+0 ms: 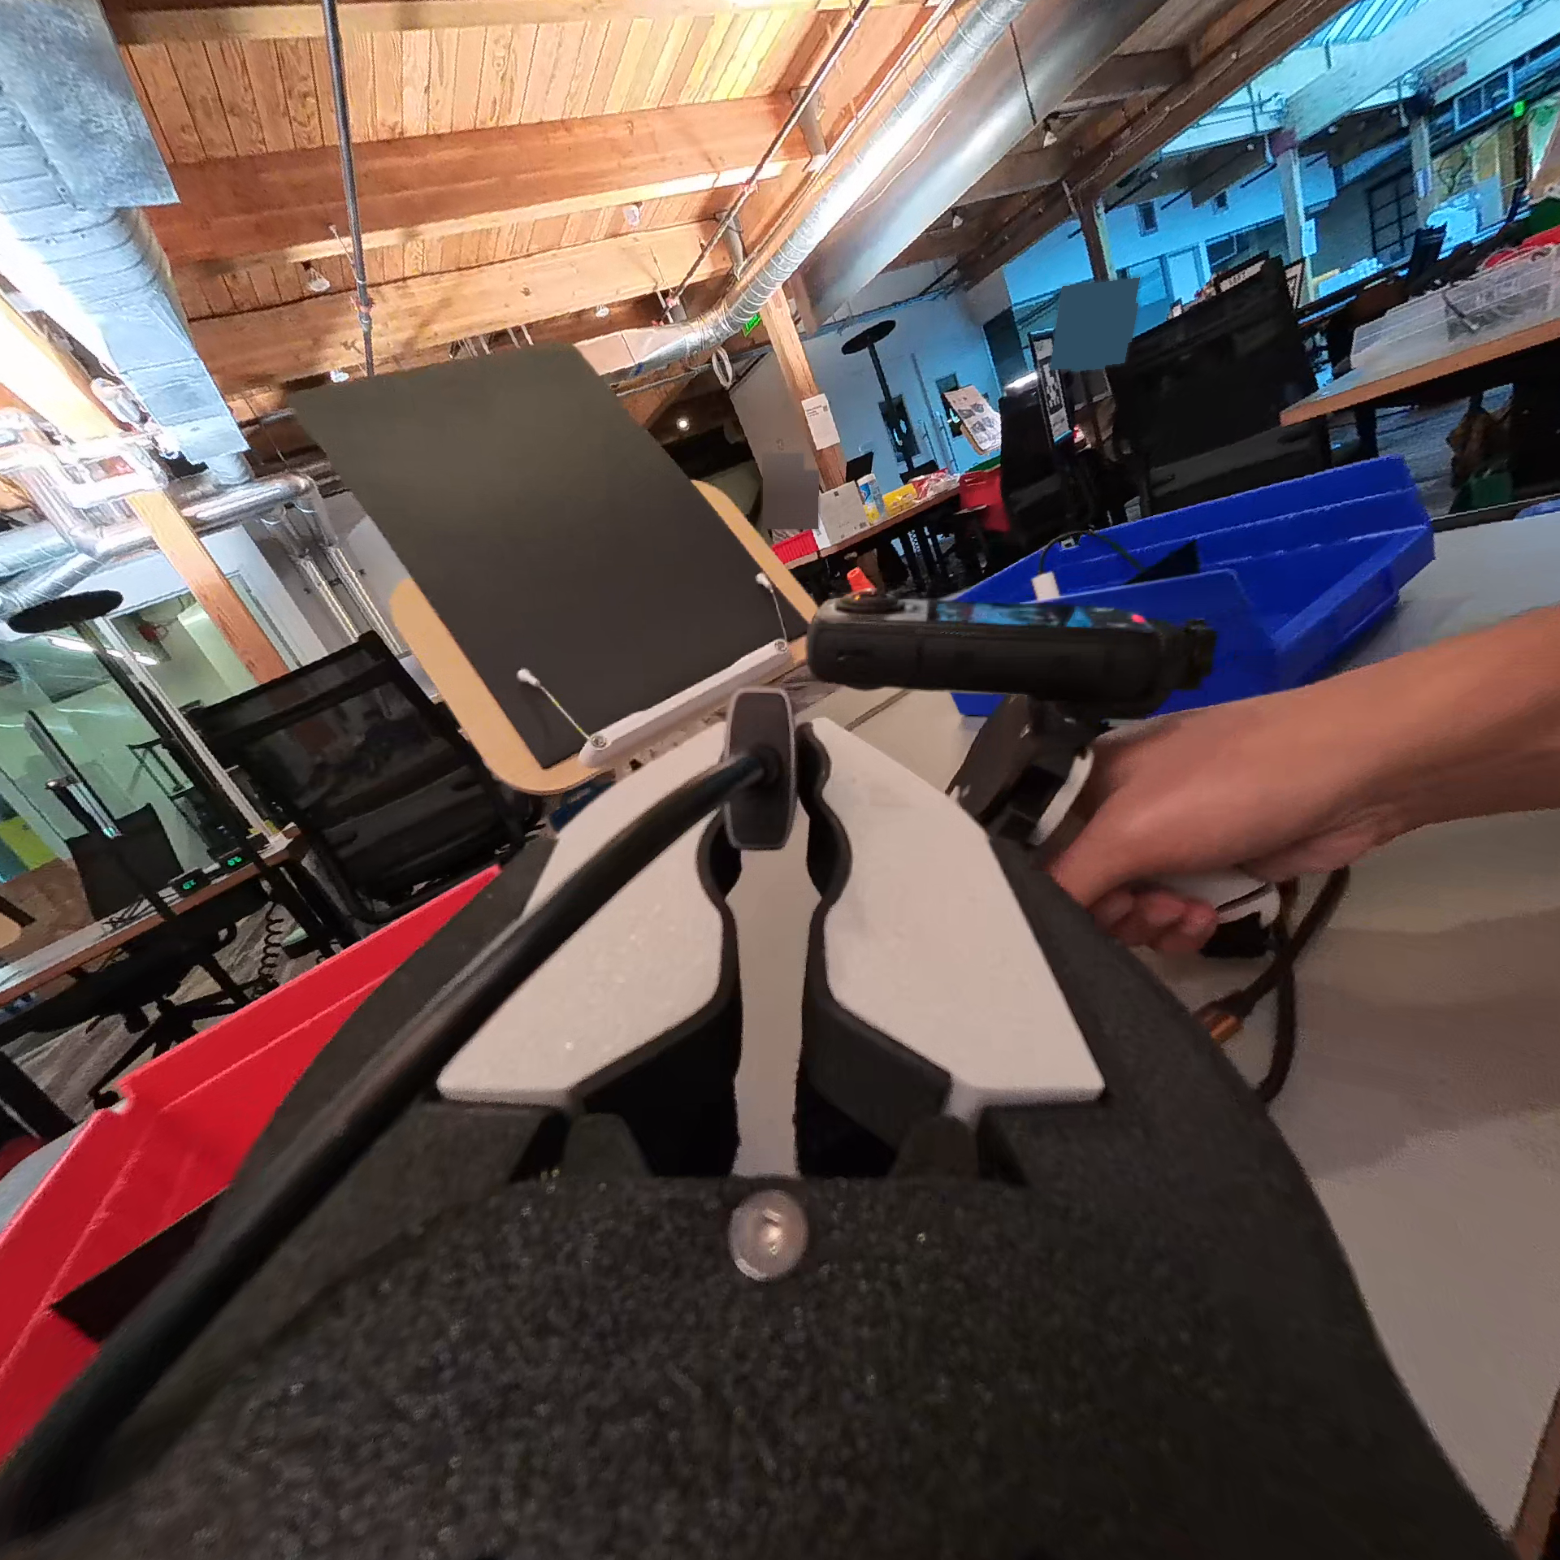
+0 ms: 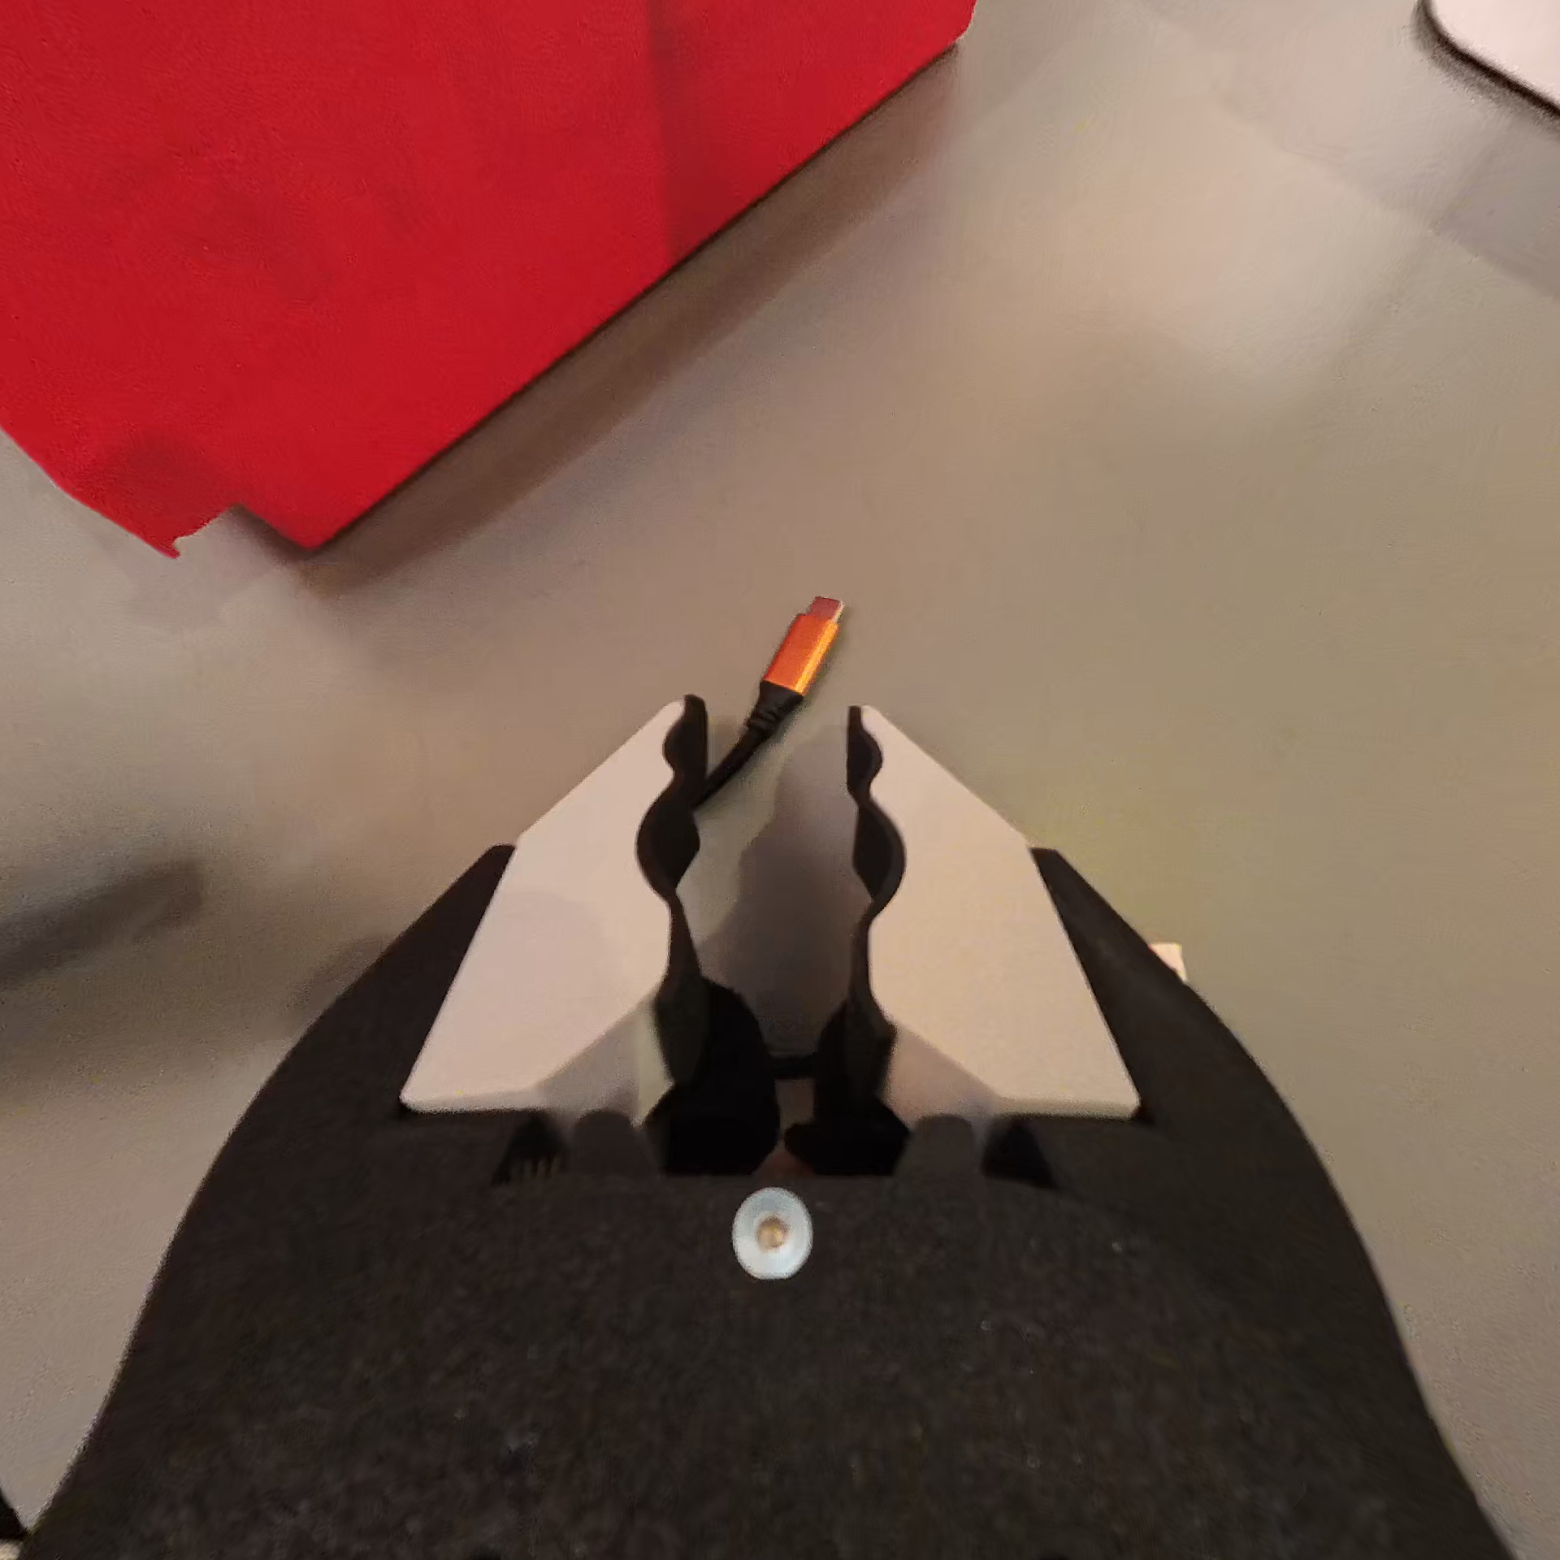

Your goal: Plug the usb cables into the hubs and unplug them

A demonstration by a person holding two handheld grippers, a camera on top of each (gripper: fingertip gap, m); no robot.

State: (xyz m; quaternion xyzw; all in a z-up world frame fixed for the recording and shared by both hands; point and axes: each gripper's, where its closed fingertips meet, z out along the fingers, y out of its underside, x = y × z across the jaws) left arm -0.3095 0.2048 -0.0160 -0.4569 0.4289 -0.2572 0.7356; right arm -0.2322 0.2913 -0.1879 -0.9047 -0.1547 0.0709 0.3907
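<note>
My left gripper (image 1: 781,751) is shut on a dark grey plug (image 1: 761,777), held upright at the fingertips. The plug's black cable (image 1: 473,996) runs down to the lower left. My right gripper (image 2: 772,716) is open and empty, pointing down at the grey table (image 2: 1182,591). An orange metal connector (image 2: 802,654) lies on the table just beyond its fingertips. Its thin black cable (image 2: 734,760) passes between the fingers and under the left finger (image 2: 574,928). In the left wrist view a hand (image 1: 1266,802) holds the right gripper, with its camera (image 1: 1004,650) on top.
A red bin (image 2: 338,253) stands on the table beyond the right gripper, and shows at lower left in the left wrist view (image 1: 211,1123). A blue divided bin (image 1: 1317,582) stands at the back right. A black board on a wooden stand (image 1: 540,540) rises behind the left gripper.
</note>
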